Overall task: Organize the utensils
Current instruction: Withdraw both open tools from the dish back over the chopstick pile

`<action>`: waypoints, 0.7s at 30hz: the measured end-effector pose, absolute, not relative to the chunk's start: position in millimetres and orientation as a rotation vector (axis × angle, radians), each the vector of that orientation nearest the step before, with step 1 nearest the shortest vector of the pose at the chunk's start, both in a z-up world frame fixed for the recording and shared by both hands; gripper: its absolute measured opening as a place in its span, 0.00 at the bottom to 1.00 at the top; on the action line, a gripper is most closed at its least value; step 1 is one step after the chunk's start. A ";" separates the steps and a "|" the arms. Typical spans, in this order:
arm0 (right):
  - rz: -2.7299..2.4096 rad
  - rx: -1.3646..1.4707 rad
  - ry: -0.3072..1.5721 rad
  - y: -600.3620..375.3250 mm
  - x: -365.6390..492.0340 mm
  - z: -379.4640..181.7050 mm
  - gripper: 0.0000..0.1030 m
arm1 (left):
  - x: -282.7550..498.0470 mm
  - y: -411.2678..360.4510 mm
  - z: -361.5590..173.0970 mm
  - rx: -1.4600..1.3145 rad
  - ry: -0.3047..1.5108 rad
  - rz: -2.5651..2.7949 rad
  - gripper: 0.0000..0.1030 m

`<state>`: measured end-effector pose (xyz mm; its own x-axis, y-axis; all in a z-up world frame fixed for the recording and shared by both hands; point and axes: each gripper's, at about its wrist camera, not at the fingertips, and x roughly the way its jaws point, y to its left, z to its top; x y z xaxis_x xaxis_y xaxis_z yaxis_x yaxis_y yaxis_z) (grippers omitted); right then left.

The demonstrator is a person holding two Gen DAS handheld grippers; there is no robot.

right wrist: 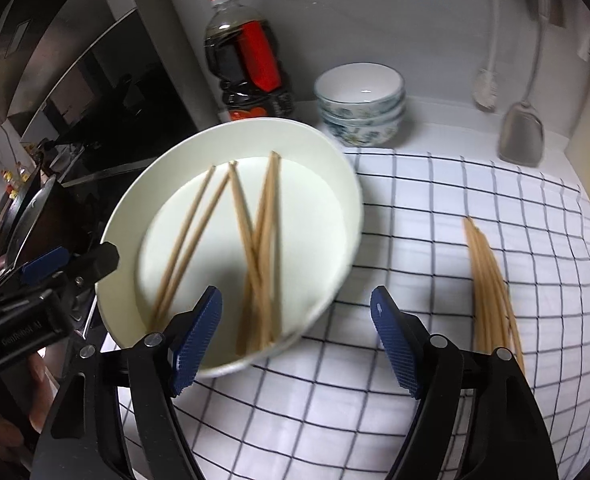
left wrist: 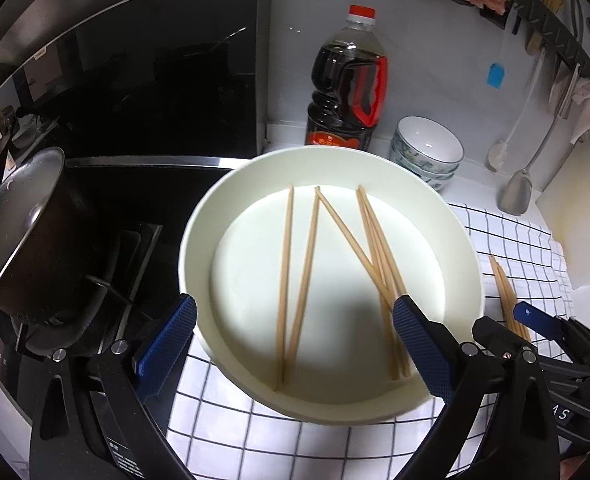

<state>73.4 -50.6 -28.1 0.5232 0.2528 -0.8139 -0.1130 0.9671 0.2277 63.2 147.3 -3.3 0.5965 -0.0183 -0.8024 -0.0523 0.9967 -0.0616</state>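
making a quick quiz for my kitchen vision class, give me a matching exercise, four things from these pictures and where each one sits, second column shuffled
Things
1. loose chopsticks
2. bundled chopsticks
3. sauce bottle
4. patterned bowls

Places
A. stacked by the wall, right of the bottle
B. on the checked cloth, outside the bowl
C. upright against the wall behind the white bowl
D. scattered inside the white bowl

Pairs: 1-D, 2-B, 3-C, 4-A

I see the checked cloth [right wrist: 435, 248] carrying the white basin [right wrist: 347, 200]; right of it lies a chopstick bundle [right wrist: 489, 280].
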 end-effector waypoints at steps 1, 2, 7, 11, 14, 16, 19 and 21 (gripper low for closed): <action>0.211 0.154 0.997 -54.9 70.5 -28.5 0.72 | 62.5 145.0 -3.1 -0.082 0.932 0.016 0.94; 0.205 0.157 0.997 -58.0 68.9 -28.8 0.72 | 60.9 141.7 -3.0 -0.080 0.932 0.011 0.94; 0.174 0.186 0.998 -78.2 57.3 -30.7 0.72 | 53.3 123.7 -1.2 -0.055 0.931 -0.006 0.94; 0.164 0.209 1.009 -96.1 44.4 -35.5 0.72 | 47.0 108.1 -0.9 -0.048 0.930 -0.034 0.94; 0.156 0.225 1.019 -109.6 34.2 -41.1 0.72 | 42.5 95.8 -2.9 -0.047 0.938 -0.056 0.94; 0.146 0.239 1.023 -120.5 26.8 -44.8 0.72 | 39.8 86.9 -4.2 -0.045 0.942 -0.071 0.94; 0.109 0.246 1.041 -135.8 19.5 -49.4 0.72 | 34.8 70.7 -7.4 -0.041 0.950 -0.096 0.94; 0.091 0.261 1.046 -146.9 13.9 -52.0 0.72 | 31.5 61.3 -9.4 -0.039 0.956 -0.111 0.94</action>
